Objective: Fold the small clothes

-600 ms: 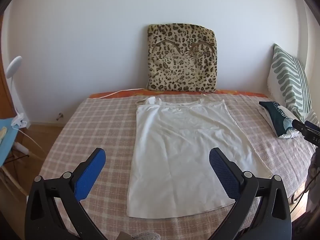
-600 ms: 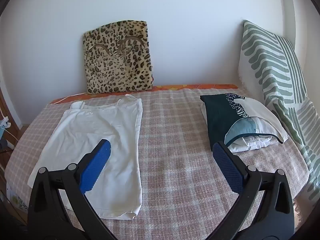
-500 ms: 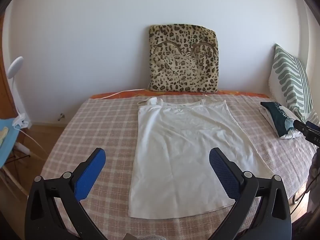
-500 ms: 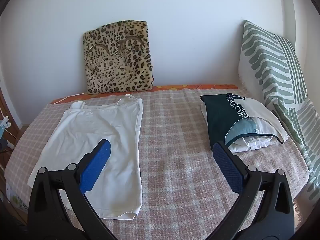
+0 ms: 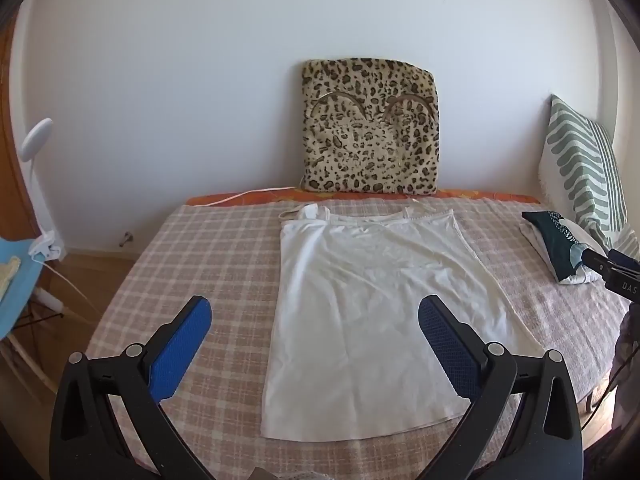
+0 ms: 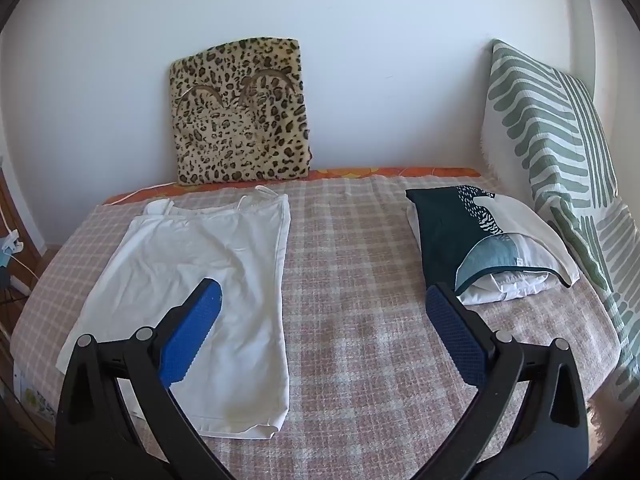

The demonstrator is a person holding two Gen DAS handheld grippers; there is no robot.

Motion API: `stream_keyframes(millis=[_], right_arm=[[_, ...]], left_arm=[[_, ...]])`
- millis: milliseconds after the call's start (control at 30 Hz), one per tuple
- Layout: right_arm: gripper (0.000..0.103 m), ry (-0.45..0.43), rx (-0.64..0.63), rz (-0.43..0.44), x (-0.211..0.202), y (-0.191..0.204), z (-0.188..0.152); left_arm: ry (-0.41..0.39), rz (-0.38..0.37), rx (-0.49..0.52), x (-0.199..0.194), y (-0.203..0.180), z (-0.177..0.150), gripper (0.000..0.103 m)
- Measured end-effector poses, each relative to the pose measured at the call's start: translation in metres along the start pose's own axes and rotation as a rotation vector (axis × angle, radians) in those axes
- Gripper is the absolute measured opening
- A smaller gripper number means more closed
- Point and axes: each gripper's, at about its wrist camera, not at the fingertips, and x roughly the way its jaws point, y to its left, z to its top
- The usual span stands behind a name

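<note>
A white strappy top lies flat on the checked bed cover, straps toward the wall and hem toward me. It also shows in the right wrist view. My left gripper is open and empty, held above the near half of the top. My right gripper is open and empty, above the bed cover just right of the top. A stack of folded clothes with a dark teal printed piece on top lies at the right.
A leopard-print cushion leans on the wall behind the top. A green-striped pillow stands at the right edge. A white lamp and a blue chair stand left of the bed. The right gripper's body shows at the right.
The left wrist view has shifted slightly, so the top and cushion sit a little further right. Both grippers stay open and the top has not moved.
</note>
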Motion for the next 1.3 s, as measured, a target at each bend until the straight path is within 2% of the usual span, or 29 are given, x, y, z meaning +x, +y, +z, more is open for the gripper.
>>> stream_keyframes(millis=[1300], right_arm=[[0.103, 0.006, -0.003, 0.001, 0.0013, 0.0012, 0.0]], left_arm=[[-0.015, 0.001, 0.003, -0.0043, 0.0014, 0.0083, 0.103]])
